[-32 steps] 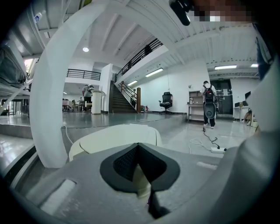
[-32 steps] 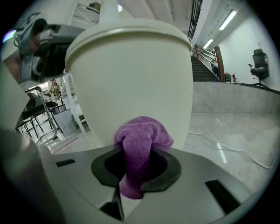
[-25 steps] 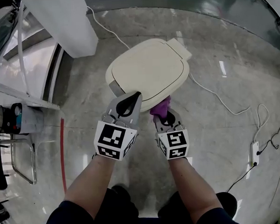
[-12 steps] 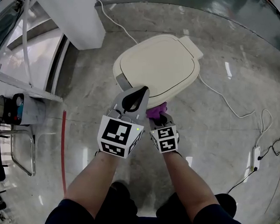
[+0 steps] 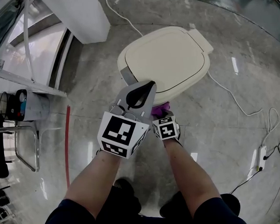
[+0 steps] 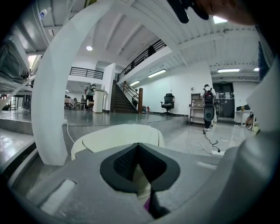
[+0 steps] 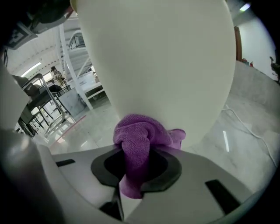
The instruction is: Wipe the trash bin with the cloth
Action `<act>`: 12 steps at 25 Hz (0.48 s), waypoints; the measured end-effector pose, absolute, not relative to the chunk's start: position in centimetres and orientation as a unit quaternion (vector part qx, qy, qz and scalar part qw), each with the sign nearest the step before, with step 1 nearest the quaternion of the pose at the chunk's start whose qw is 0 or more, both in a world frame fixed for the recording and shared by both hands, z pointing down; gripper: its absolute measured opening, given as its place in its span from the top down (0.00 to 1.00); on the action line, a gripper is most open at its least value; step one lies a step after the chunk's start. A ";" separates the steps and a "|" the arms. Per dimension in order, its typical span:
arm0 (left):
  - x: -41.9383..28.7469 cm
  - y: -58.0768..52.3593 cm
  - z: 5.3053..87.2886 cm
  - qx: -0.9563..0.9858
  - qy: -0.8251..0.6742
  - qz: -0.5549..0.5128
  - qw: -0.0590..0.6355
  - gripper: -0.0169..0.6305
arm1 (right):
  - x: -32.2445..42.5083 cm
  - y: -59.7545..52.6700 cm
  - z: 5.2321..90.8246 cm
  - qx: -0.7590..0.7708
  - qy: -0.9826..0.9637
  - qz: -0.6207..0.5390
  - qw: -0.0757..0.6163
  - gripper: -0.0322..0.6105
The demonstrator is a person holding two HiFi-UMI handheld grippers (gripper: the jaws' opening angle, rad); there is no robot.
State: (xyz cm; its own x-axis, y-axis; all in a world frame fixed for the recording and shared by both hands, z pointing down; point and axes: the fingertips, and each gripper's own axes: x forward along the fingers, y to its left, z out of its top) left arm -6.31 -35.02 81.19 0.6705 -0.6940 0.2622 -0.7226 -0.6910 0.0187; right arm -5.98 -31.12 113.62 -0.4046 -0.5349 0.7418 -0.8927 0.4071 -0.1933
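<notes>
Pads of the right gripper (image 7: 136,168) are clamped on a purple cloth (image 7: 139,133) whose bunched end lies against the cream side of the trash bin (image 7: 157,57), just under the lid's overhang. The left gripper (image 6: 139,148) has its jaws closed tip to tip. In the head view its tip sits over the bin's front edge, close beside the right one; contact cannot be judged. The bin stands on a glossy grey floor (image 5: 216,128), with a white cable (image 5: 228,94) running past it toward a power strip (image 5: 261,154).
</notes>
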 end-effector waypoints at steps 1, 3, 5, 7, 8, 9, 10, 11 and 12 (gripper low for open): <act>-6.3 -35.0 81.2 0.912 -0.388 0.118 0.060 0.98 | -6.1 -31.2 114.2 0.453 -0.780 0.305 0.305 0.83; -6.4 -35.1 81.2 0.913 -0.387 0.119 0.060 0.98 | -6.4 -31.3 115.3 0.448 -0.774 0.322 0.312 0.82; -6.5 -35.2 81.2 0.913 -0.386 0.119 0.062 0.98 | -6.6 -31.4 116.4 0.442 -0.765 0.339 0.324 0.82; -6.5 -35.2 81.2 0.913 -0.385 0.119 0.063 0.98 | -6.8 -31.3 117.4 0.436 -0.755 0.362 0.331 0.82; -6.4 -35.2 81.2 0.913 -0.385 0.119 0.063 0.98 | -6.8 -31.3 117.8 0.431 -0.750 0.376 0.333 0.82; -6.4 -35.1 81.3 0.913 -0.385 0.120 0.063 0.98 | -7.0 -31.2 118.3 0.425 -0.745 0.389 0.336 0.82; -6.4 -35.1 81.3 0.913 -0.385 0.120 0.063 0.98 | -7.1 -31.1 118.7 0.418 -0.741 0.398 0.342 0.82; -6.4 -35.1 81.3 0.913 -0.385 0.120 0.063 0.98 | -7.2 -31.1 119.0 0.412 -0.738 0.406 0.347 0.82; -6.4 -35.1 81.3 0.913 -0.385 0.120 0.063 0.98 | -7.3 -31.1 119.0 0.408 -0.736 0.412 0.351 0.82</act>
